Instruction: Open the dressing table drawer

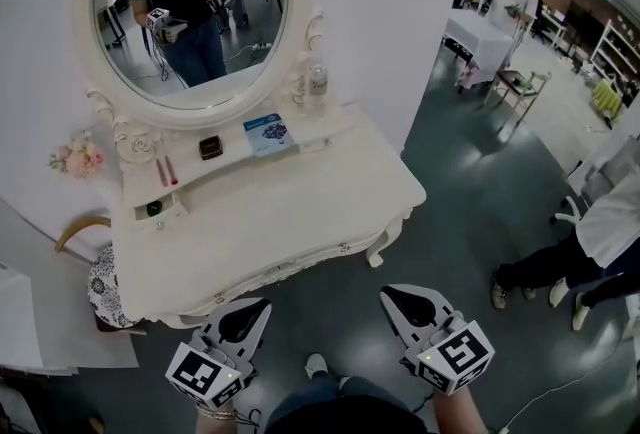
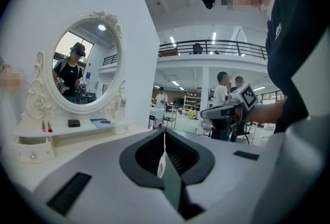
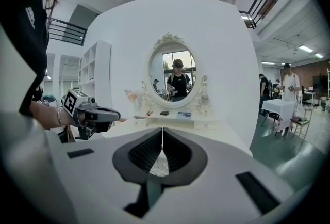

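Note:
The white dressing table (image 1: 300,212) stands in front of me under an oval mirror (image 1: 190,12). Its long front drawer (image 1: 285,269) is closed flush, with small knobs (image 1: 345,247) on its face. Both grippers hover just short of the table's front edge, apart from it. My left gripper (image 1: 262,305) is shut and empty, pointing at the table's left half. My right gripper (image 1: 386,294) is also shut with nothing in it, level with the table's right corner. In the left gripper view the left gripper (image 2: 164,132) has its jaws together. The right gripper view shows the same of the right gripper (image 3: 163,131).
On the table's raised shelf lie a blue booklet (image 1: 267,134), a small black box (image 1: 210,147) and a bottle (image 1: 316,82). A small drawer unit (image 1: 153,209) sits at the left. A chair (image 1: 85,232) stands left of the table. A seated person's legs (image 1: 540,272) are at right.

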Demonstrator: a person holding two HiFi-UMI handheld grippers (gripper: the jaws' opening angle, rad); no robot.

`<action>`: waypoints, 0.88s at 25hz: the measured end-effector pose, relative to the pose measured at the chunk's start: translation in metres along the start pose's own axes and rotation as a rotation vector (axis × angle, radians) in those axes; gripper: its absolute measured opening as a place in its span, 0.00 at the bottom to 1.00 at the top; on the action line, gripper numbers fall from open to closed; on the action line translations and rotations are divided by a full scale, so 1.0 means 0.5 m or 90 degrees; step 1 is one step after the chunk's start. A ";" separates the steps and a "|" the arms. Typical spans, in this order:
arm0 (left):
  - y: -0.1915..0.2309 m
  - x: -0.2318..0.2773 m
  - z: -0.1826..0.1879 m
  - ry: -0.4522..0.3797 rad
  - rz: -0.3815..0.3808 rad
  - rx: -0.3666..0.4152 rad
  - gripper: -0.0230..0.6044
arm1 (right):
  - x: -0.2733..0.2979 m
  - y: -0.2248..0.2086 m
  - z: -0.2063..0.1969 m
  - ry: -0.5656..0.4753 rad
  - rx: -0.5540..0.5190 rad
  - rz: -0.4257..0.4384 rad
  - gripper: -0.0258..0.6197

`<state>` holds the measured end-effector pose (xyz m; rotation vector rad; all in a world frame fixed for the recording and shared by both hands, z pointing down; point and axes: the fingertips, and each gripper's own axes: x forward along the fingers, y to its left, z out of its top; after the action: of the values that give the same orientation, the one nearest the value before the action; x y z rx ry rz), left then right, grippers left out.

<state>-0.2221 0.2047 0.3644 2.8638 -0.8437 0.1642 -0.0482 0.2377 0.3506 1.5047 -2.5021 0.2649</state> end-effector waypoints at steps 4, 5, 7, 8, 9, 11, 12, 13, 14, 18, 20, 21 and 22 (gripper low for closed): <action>0.016 -0.010 -0.006 0.002 -0.009 0.003 0.07 | 0.017 0.015 0.002 0.002 0.000 -0.002 0.07; 0.020 -0.012 -0.008 0.003 -0.007 0.001 0.07 | 0.019 0.019 0.002 0.002 -0.001 -0.001 0.07; 0.024 -0.014 -0.013 0.006 -0.005 -0.005 0.07 | 0.020 0.022 -0.002 0.006 -0.001 -0.002 0.07; 0.025 -0.014 -0.015 0.006 -0.005 -0.008 0.07 | 0.019 0.022 -0.005 0.008 0.001 -0.005 0.07; 0.024 -0.014 -0.018 0.007 -0.006 -0.010 0.07 | 0.017 0.021 -0.009 0.010 0.003 -0.008 0.07; 0.024 -0.010 -0.023 0.008 -0.011 -0.009 0.07 | 0.017 0.015 -0.015 0.012 0.008 -0.018 0.07; 0.024 -0.008 -0.024 0.010 -0.015 -0.007 0.07 | 0.018 0.012 -0.017 0.011 0.009 -0.021 0.07; 0.023 -0.005 -0.025 0.011 -0.019 -0.006 0.07 | 0.019 0.010 -0.017 0.011 0.011 -0.023 0.07; 0.021 -0.003 -0.025 0.012 -0.023 -0.004 0.07 | 0.019 0.009 -0.017 0.010 0.012 -0.023 0.07; 0.022 0.005 -0.024 0.014 -0.019 -0.010 0.07 | 0.023 0.001 -0.018 0.012 0.016 -0.020 0.07; 0.021 0.014 -0.024 0.015 -0.020 -0.009 0.07 | 0.024 -0.006 -0.018 0.011 0.016 -0.017 0.07; 0.019 0.019 -0.024 0.015 -0.022 -0.007 0.07 | 0.024 -0.012 -0.018 0.010 0.016 -0.016 0.07; 0.017 0.025 -0.022 0.014 -0.022 -0.006 0.07 | 0.024 -0.019 -0.018 0.011 0.016 -0.016 0.07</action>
<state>-0.2170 0.1929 0.3782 2.8597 -0.7881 0.1873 -0.0443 0.2254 0.3632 1.5367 -2.4739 0.3044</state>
